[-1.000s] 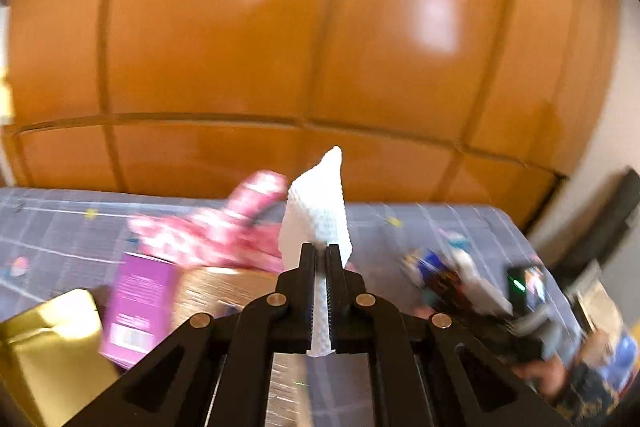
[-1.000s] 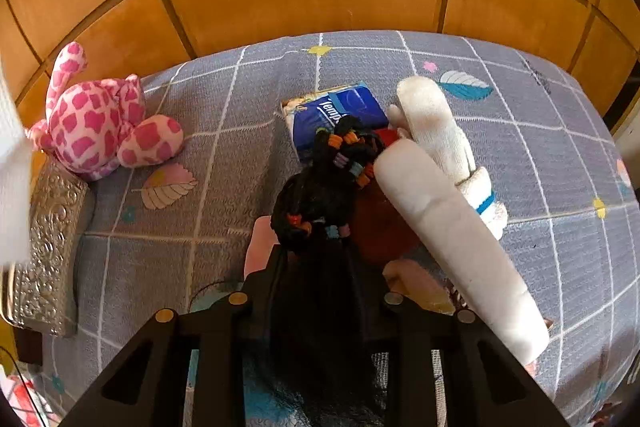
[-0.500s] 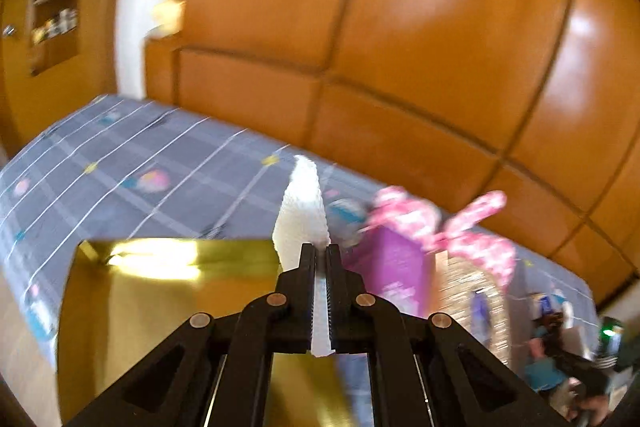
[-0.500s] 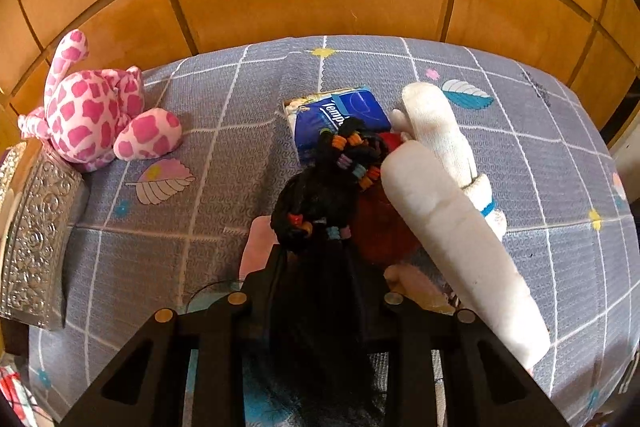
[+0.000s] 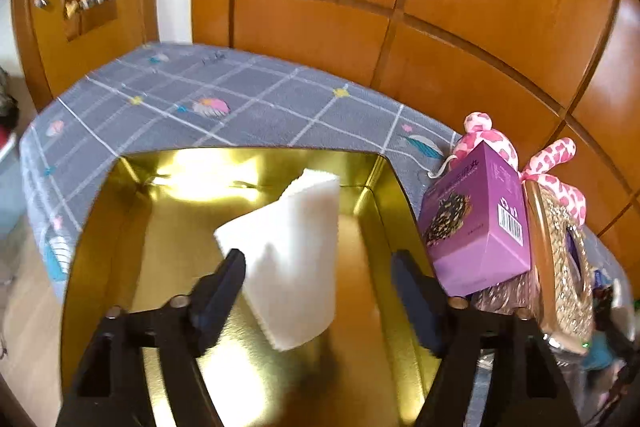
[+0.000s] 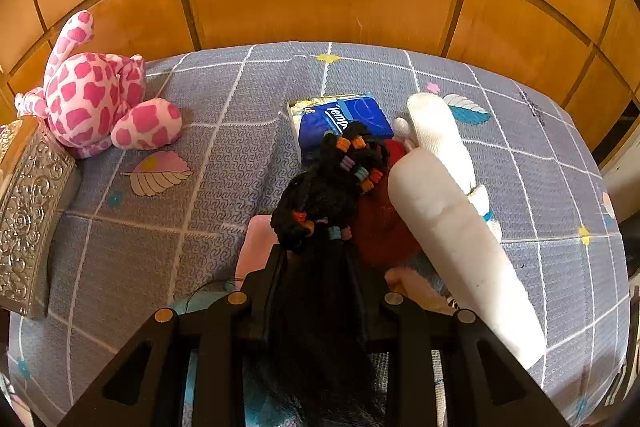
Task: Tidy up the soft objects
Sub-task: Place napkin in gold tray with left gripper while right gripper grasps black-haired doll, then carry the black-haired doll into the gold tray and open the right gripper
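Swung from the wooden wall to above the gold box [image 5: 100, 211], the left gripper [image 5: 318, 267] has just spread its jaws, freeing the white pad [image 5: 292, 251] at the box's twelve o'clock; lift straight out, while the right gripper [image 6: 320, 259] pinches black doll hair [image 6: 320, 307].

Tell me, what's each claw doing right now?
Left gripper just opened, white folded tissue dropping into gold box. Right gripper shut on black hair bundle. Nothing blocking.
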Tool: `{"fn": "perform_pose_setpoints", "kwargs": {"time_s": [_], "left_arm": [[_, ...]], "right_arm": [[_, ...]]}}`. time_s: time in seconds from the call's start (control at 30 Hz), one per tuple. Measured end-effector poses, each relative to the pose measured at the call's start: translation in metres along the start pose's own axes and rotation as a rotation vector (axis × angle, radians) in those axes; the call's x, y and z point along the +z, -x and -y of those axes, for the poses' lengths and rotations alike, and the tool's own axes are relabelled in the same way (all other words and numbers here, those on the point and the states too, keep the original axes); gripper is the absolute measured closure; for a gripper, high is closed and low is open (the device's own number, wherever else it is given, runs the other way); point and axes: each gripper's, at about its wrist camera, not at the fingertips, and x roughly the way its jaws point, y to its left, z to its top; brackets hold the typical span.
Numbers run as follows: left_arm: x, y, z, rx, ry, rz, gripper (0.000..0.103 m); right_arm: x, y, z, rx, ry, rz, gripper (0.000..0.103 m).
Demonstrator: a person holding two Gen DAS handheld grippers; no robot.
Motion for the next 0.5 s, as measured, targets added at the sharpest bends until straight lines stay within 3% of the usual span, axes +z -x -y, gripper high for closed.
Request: {"fn": "perform_pose_setpoints", "kwargs": {"time_s": [0.13, 0.17, 0.33, 0.5], "left_arm": [[-0.013, 0.013, 0.002, 0.022, -0.037, 0.014, 0.017], [-0.016, 0.015, 0.002, 0.020, -0.043, 0.016, 0.015], [-0.027, 0.026, 0.003, 0.014, -0.055, 0.019, 0.008], [-0.031, 0.036, 0.008, -0.037, -0.044, 0.015, 0.007]], "right_arm": [[0.000, 0.003, -0.005, -0.019, 0.021, 0.022, 0.085], [0.000, 0.004, -0.006, -0.019, 0.022, 0.027, 0.092], [0.004, 0.019, -0.009, 0.010, 0.010, 0.075, 0.093], [0.009, 0.038, -0.020, 0.023, 0.014, 0.137, 0.094]]}}
